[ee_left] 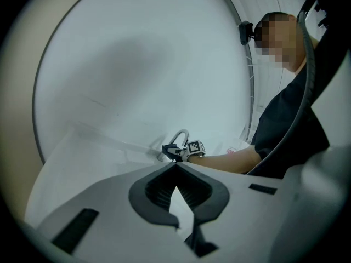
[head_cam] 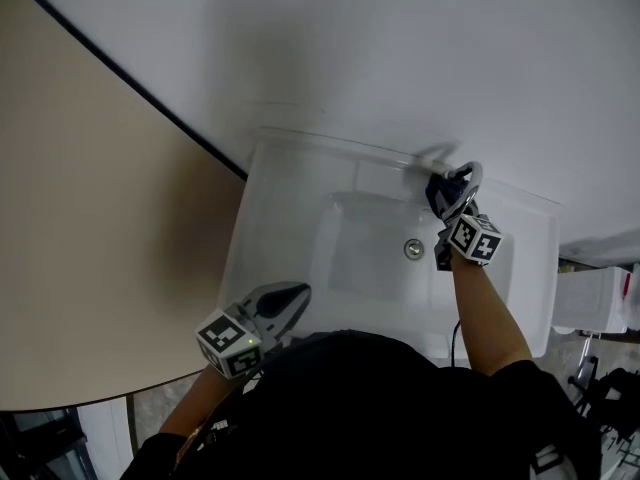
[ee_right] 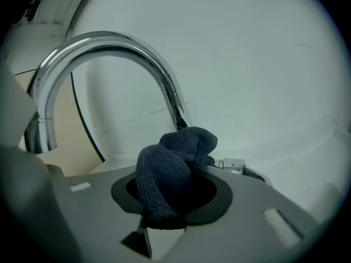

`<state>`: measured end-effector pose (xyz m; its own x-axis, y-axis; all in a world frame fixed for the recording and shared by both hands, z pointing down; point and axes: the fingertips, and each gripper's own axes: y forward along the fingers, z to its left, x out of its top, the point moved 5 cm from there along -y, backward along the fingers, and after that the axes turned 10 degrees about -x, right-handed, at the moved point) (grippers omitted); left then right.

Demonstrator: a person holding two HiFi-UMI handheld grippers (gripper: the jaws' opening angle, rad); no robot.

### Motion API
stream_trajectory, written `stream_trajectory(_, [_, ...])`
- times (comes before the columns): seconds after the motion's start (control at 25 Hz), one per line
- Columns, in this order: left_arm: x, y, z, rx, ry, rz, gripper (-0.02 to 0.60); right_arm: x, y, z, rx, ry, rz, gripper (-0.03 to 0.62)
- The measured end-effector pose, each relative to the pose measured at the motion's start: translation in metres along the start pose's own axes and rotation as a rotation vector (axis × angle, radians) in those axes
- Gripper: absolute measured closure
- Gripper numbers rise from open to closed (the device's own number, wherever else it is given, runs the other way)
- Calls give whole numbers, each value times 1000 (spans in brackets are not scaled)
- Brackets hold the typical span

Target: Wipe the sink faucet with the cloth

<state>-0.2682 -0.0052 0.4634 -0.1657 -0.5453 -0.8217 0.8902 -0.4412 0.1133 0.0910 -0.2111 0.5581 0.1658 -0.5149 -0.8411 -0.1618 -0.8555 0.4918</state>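
While the right gripper [head_cam: 451, 191] clamps a dark knitted cloth [ee_right: 164, 174] just before the curved chrome faucet [ee_right: 115, 41], the left gripper [ee_left: 176, 165], closed and empty, hangs near the white sink [head_cam: 285, 203].

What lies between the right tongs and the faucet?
Only the dark cloth, gripped in the right tongs and bunched up toward the chrome faucet; the right gripper view shows this.

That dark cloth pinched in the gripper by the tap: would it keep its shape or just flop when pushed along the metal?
Likely floppy: the cloth bunches and folds over in the right gripper. Its knitted texture suggests it is soft and light, and would probably mould round the curved faucet rather than slip off.
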Motion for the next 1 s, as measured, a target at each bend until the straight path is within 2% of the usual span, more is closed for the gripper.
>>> stream_trajectory(0.28, [-2,4,1,19,-30,36,591,-13,17,-5,-18,41,26,470])
stream_trajectory(0.6, [-4,7,6,11,-22,47,591,-38,39,-21,-108,-36,112,473])
stream_trajectory(0.8, [-9,3,6,13,-31,29,591,-44,49,-19,-163,-34,179,471])
stream_trajectory(0.92, [-10,-7,4,25,-39,3,591,-50,41,-8,-123,-83,217,471])
stream_trajectory(1.0, [-15,-14,6,25,-61,-30,591,-68,25,6,-56,-132,284,471])
